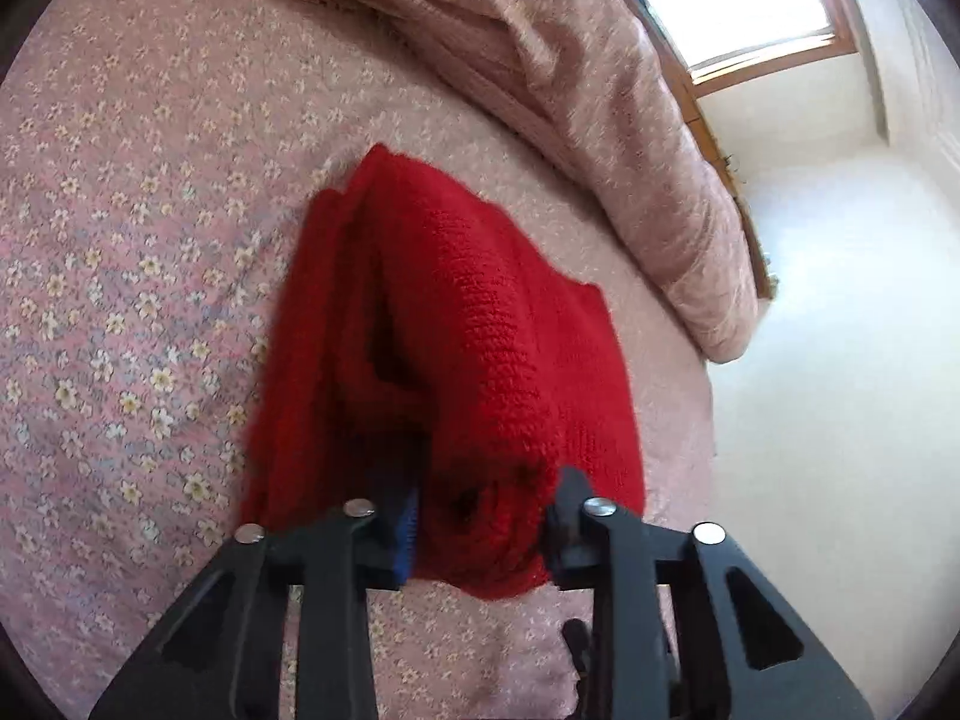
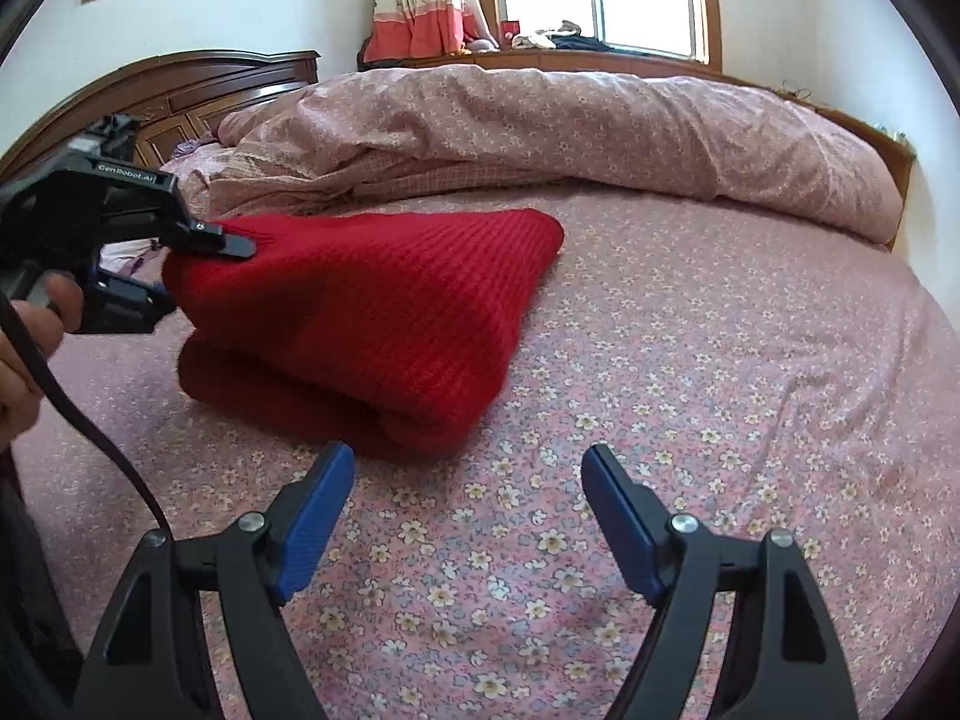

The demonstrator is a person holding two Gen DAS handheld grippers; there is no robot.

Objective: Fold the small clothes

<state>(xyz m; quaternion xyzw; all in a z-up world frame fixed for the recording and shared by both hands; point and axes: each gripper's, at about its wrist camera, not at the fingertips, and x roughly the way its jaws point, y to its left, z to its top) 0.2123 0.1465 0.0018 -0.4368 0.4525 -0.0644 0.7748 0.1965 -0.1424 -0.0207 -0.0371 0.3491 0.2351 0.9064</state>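
Note:
A red knitted garment lies folded in layers on the pink floral bedsheet. My left gripper is shut on the garment's near edge, with a thick bunch of knit between its fingers, and lifts that edge off the bed. In the right wrist view the left gripper shows at the left, clamped on the garment's left end. My right gripper is open and empty, low over the sheet just in front of the garment's near fold.
A rumpled pink floral quilt lies heaped along the far side of the bed. A dark wooden headboard stands at the back left. A window with a curtain is behind. The bed's edge and a white floor lie to the right in the left wrist view.

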